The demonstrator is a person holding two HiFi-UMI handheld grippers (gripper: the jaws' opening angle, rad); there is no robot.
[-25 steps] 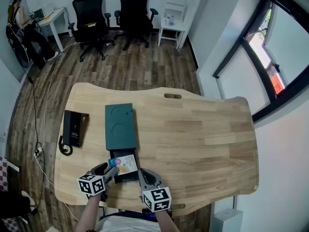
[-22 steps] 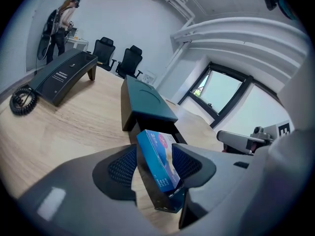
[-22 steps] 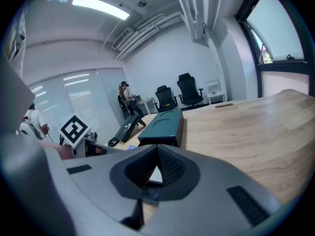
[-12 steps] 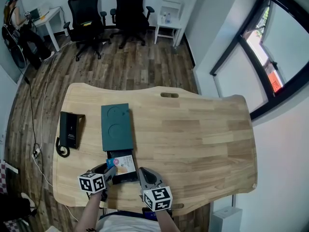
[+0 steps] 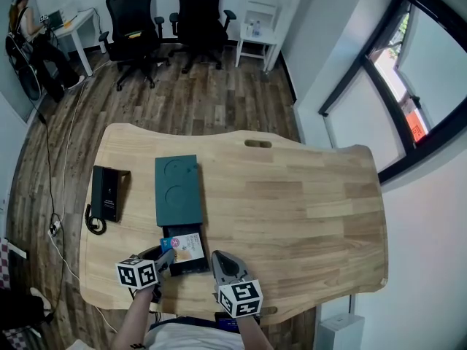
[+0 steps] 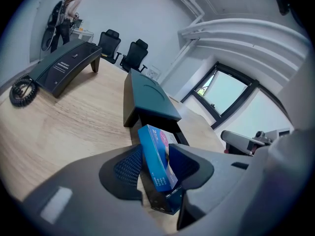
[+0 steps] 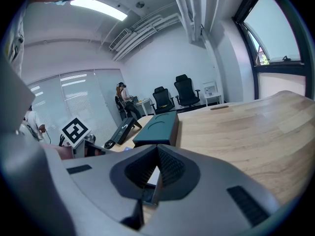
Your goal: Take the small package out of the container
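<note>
Now the left claw [image 6: 155, 154] has just closed on the small package [image 6: 153, 139] while the right claw [image 7: 156, 154] pinches the container [image 5: 191, 268]; next, lift straight out.

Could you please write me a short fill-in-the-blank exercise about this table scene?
The small package in the container's tray shows a ___ side in the left gripper view.
In the head view, the desk phone lies to the container's ___.
Beyond the table stand ___ black office chairs.
Missing words: blue; left; two.
</note>
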